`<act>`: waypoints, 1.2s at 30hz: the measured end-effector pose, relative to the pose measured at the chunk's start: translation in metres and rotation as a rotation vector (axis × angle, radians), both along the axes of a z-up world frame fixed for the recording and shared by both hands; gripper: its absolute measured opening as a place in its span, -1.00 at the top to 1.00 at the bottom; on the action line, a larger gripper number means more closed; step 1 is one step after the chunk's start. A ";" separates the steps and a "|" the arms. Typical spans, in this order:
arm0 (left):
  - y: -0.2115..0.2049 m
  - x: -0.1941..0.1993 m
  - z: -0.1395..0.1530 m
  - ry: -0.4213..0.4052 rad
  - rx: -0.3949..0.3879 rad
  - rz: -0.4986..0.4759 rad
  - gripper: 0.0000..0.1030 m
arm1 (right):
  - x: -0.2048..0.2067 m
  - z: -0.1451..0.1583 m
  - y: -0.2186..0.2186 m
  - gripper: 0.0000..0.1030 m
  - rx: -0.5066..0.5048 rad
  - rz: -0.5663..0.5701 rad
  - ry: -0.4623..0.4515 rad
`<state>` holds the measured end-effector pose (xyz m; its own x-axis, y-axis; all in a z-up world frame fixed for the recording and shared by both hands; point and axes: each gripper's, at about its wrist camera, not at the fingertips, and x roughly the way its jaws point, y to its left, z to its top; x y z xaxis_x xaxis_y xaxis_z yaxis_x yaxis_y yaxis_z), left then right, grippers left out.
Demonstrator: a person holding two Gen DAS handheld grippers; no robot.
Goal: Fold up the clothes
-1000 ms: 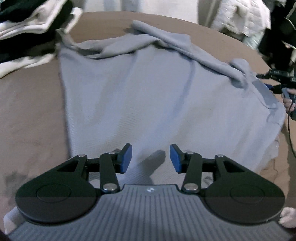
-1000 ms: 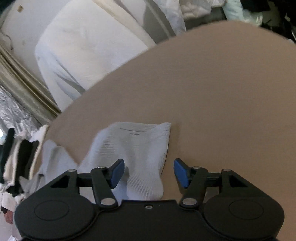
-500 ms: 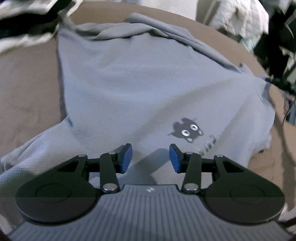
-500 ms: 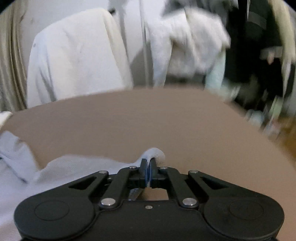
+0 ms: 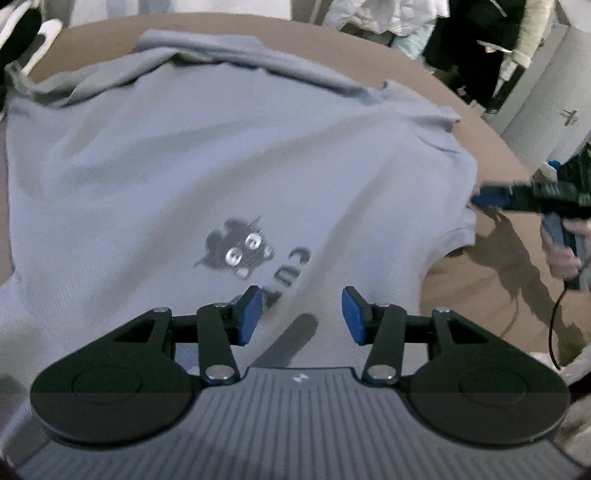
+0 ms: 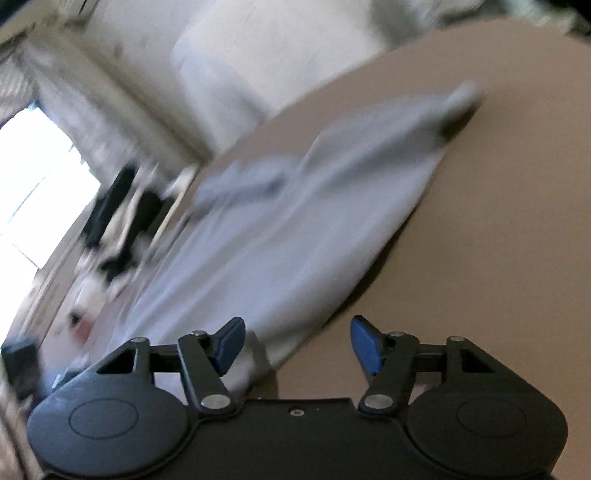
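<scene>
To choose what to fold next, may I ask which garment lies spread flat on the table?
The grey T-shirt with the dark animal print; the black-and-white clothes lie heaped near the table's edge.

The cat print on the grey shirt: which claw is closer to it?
Left. The left claw hovers over the shirt just below the cat print, opening and empty. The right claw is off at the shirt's side edge, also opening.

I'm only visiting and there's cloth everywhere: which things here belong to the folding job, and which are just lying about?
Part of the job:
- grey T-shirt with a cartoon print, spread on the brown table
- left tongs, open above it
- right tongs, opening at its edge, gripping nothing

Just lying about:
- black and white clothes pile
- white cloth behind the table
</scene>
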<state>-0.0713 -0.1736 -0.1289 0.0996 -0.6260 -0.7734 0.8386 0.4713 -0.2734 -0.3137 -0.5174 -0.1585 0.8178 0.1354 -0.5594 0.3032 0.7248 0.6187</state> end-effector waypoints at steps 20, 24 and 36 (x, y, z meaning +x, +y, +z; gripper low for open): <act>0.013 -0.015 -0.006 0.004 0.156 0.084 0.29 | 0.006 0.005 0.103 0.91 -0.385 -0.066 0.192; 0.017 -0.007 0.000 0.017 0.168 0.128 0.28 | 0.013 0.021 0.107 0.48 -0.472 -0.056 0.228; 0.052 0.039 0.021 -0.062 0.076 0.345 0.20 | 0.056 0.065 0.108 0.00 -0.620 -0.018 0.116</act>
